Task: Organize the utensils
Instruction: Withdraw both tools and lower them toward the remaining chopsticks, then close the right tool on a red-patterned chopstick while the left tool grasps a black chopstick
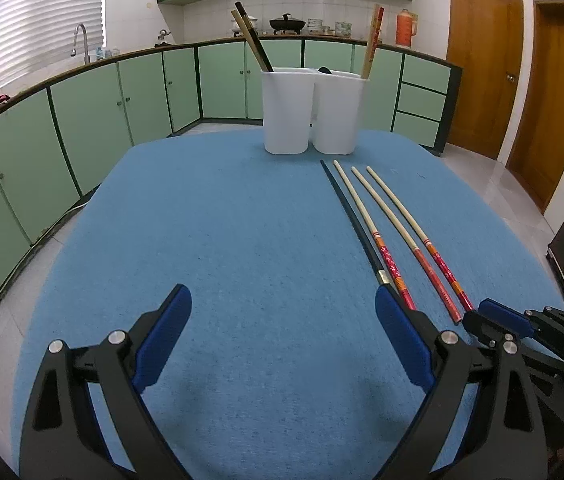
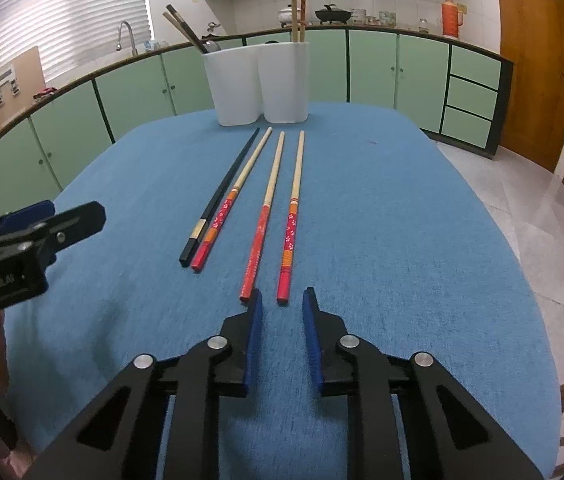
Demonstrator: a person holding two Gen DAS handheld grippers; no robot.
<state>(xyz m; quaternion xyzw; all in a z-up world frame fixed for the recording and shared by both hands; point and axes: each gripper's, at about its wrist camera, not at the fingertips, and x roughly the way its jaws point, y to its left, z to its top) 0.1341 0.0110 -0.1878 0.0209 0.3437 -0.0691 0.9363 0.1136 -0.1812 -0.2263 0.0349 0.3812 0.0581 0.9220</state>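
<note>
Chopsticks (image 2: 270, 216) lie lengthwise ahead of the right gripper (image 2: 282, 312), handles nearest for pickup; jaws narrowly apart, empty. Left gripper (image 1: 282, 316) wide open, empty.

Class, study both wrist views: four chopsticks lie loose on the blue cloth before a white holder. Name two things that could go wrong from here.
1. The right gripper hangs just short of the rightmost red chopstick, jaws narrow and empty; a slight misalignment could nudge it away.
2. The black chopstick and its red neighbour lie nearly touching, so the wide-open left gripper might catch both.
</note>
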